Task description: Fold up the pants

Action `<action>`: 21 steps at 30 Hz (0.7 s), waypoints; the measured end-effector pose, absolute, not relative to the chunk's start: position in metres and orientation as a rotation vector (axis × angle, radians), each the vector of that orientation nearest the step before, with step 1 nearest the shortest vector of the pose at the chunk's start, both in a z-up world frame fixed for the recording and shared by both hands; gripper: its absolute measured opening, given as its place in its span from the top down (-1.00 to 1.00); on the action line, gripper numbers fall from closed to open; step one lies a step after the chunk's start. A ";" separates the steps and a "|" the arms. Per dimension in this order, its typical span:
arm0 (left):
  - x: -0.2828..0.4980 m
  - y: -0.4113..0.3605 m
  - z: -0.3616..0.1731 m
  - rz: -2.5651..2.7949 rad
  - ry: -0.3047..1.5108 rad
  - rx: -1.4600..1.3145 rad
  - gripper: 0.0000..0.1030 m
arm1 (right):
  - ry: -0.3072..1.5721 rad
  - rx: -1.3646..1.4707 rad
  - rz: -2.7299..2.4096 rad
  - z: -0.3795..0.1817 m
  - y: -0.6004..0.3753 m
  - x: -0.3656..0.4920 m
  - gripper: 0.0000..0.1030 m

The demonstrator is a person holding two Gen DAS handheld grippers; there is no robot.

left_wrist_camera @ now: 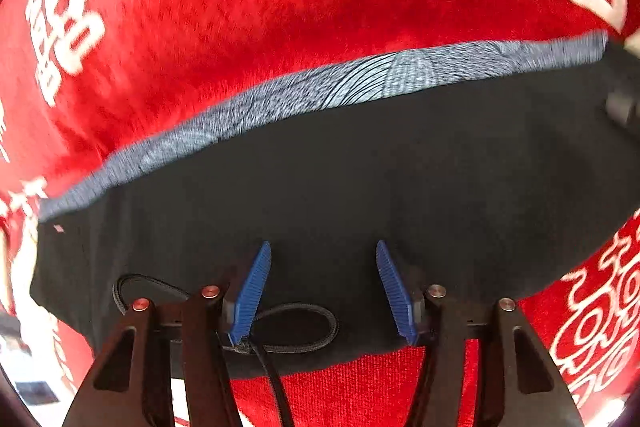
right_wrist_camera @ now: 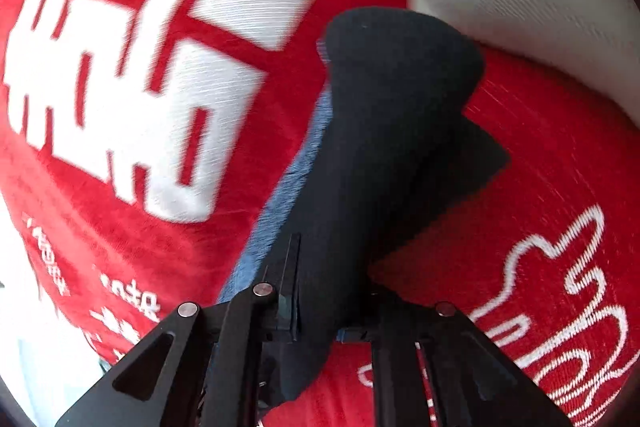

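Pants [left_wrist_camera: 360, 179] lie spread on the red blanket [left_wrist_camera: 240, 7]. My left hand-held gripper [left_wrist_camera: 322, 287] hovers open over the drawstring [left_wrist_camera: 296, 327]; my right hand-held gripper [right_wrist_camera: 332, 291] pinches dark cloth. I should lift both edges evenly, keeping the blue band [left_wrist_camera: 280, 95] aligned.

Black pants [right_wrist_camera: 384, 131] run from the frame's upper centre down into the right gripper [right_wrist_camera: 320, 323], whose jaws are clamped on the fabric; a blue-grey patterned edge [right_wrist_camera: 280, 211] shows along their left, over a red blanket [right_wrist_camera: 540, 155] with white print
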State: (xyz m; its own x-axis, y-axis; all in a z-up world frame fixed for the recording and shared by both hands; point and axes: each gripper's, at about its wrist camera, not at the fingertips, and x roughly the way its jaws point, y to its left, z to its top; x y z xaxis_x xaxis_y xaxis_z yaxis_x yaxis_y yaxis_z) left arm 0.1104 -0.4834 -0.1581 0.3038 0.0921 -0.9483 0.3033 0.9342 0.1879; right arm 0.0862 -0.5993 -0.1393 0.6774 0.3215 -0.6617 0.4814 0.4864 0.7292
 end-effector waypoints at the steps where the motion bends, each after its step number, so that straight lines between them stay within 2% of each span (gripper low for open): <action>1: 0.109 -0.483 -0.158 -0.146 1.258 0.357 -0.11 | 0.860 1.074 -0.095 -0.130 -0.596 0.088 0.75; 13: 0.089 -0.451 -0.151 -0.259 1.178 0.253 -0.07 | 0.862 0.706 0.134 -0.038 -0.497 0.127 0.75; 15: 0.091 -0.437 -0.147 -0.310 1.210 0.219 -0.07 | 0.872 0.657 0.161 -0.030 -0.474 0.131 0.75; 17: 0.096 -0.406 -0.135 -0.340 1.289 0.133 -0.07 | 0.886 0.632 0.176 -0.025 -0.452 0.136 0.75; 21: 0.090 -0.314 -0.099 -0.269 1.273 0.044 -0.07 | 0.916 0.472 0.183 -0.015 -0.398 0.143 0.75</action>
